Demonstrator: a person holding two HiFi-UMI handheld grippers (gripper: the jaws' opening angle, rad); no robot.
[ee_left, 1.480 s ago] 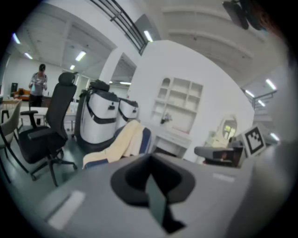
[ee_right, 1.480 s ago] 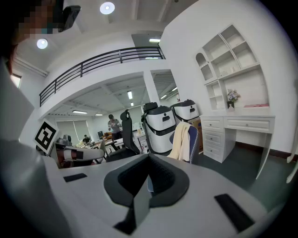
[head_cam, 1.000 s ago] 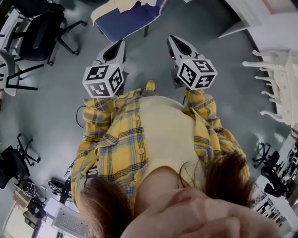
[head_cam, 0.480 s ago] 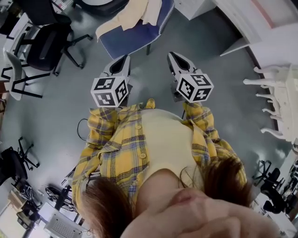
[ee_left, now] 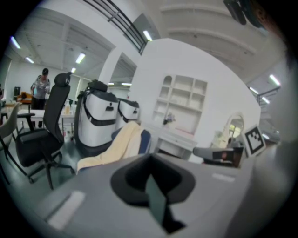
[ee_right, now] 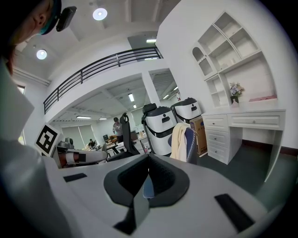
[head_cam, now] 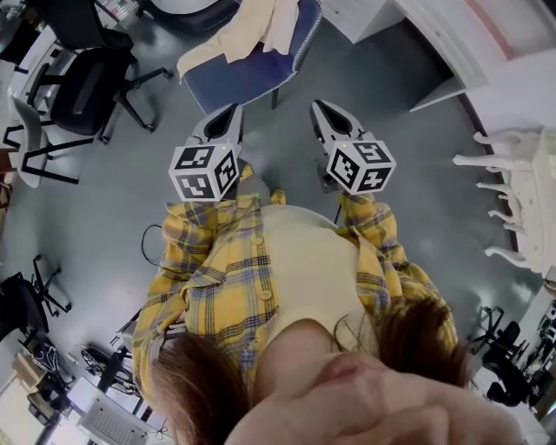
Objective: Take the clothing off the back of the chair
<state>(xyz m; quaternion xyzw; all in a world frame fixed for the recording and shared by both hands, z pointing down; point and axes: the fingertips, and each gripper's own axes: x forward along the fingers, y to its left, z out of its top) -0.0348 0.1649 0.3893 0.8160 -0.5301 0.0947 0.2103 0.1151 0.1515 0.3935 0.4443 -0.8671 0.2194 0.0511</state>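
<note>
Looking down from your head view, you see more of the blue chair (head_cam: pixel 254 76) than a second ago. The cream clothing (head_cam: pixel 246 26) is draped over its back, ahead of both grippers and not touching them. Your left gripper (head_cam: pixel 231 111) and right gripper (head_cam: pixel 322 108) both have their jaws pressed together, with nothing between them.

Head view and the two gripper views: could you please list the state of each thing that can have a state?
left gripper, shut, holding nothing.
right gripper, shut, holding nothing.
clothing, draped over the chair back, not yet taken.
blue chair, upright, clear of both grippers.
desk drawers, closed.
ceiling lights, on.
</note>
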